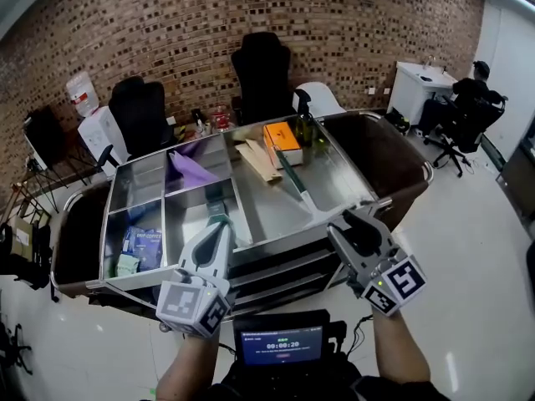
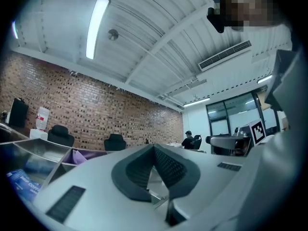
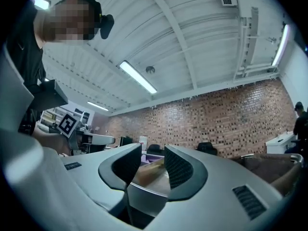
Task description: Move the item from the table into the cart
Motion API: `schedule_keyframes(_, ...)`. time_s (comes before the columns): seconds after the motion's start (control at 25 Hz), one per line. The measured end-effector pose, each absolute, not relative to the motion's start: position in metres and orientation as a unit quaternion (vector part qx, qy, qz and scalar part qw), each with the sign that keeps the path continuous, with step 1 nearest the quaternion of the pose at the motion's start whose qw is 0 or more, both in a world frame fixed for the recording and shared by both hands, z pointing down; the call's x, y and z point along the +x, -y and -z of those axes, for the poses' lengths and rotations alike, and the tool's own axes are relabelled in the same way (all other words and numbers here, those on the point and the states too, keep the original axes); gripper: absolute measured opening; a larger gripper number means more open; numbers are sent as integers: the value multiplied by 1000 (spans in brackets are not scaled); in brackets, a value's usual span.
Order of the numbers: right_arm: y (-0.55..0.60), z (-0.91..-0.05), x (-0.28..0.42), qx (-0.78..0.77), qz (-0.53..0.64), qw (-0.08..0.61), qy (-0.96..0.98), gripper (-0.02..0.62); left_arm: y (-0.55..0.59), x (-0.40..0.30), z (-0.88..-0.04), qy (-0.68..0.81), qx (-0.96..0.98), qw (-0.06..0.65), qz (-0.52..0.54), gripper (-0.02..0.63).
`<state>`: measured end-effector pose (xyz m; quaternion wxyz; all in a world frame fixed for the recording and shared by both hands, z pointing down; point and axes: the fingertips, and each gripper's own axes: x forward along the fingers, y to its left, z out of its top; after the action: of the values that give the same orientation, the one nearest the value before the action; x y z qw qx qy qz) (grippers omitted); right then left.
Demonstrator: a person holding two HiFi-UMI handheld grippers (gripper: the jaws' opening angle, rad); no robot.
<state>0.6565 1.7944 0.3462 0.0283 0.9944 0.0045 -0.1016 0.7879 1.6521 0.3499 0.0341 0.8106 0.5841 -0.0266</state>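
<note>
The metal cart [image 1: 276, 239] with several compartments stands in front of me, against a brown curved table [image 1: 380, 161]. In it lie a purple bag [image 1: 191, 170], blue packs [image 1: 144, 245], a tan envelope [image 1: 257, 161], an orange box [image 1: 282, 140] and a long thin strip [image 1: 294, 182]. My left gripper [image 1: 219, 222] hovers at the cart's near rim; its tips meet with nothing between them [image 2: 154, 147]. My right gripper [image 1: 349, 224] is raised at the cart's near right corner, its jaws apart and empty [image 3: 153, 149]. Which item the task means cannot be told.
Black office chairs [image 1: 262, 69] stand behind the table along a brick wall. A person [image 1: 472, 86] sits at a white desk [image 1: 418, 86] at the far right. A small screen [image 1: 281, 345] hangs just below me. White floor lies to the right.
</note>
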Motion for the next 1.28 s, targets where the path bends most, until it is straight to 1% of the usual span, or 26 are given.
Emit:
schedule_keyframes(0.08,-1795,-351,650,994,104,26,-14,141,-1651,785,-356,-583,811,30,24,0)
schedule_keyframes(0.16,-1797,-357,645,994,105,16,-25,45,-1649,781,-360,-586,810,28,21,0)
schedule_keyframes(0.24,-1797,-363,640,994,103,5,-32,38,-1648,775,-365,-590,807,24,18,0)
schedule_keyframes(0.32,-1796,-370,637,994,102,0,-34,3,-1647,773,-373,-593,804,22,16,0)
schedule_keyframes(0.72,-1793,-380,633,995,94,17,-32,3,-1650,769,-391,-599,801,18,4,0)
schedule_keyframes(1.04,-1797,-385,634,995,92,-2,-35,3,-1658,762,-395,-610,793,5,2,0)
schedule_keyframes(1.16,-1796,-386,637,995,90,-2,-36,3,-1660,761,-389,-614,789,8,18,0)
schedule_keyframes(1.28,-1798,-389,637,996,86,-3,-39,3,-1662,759,-393,-619,785,10,13,0)
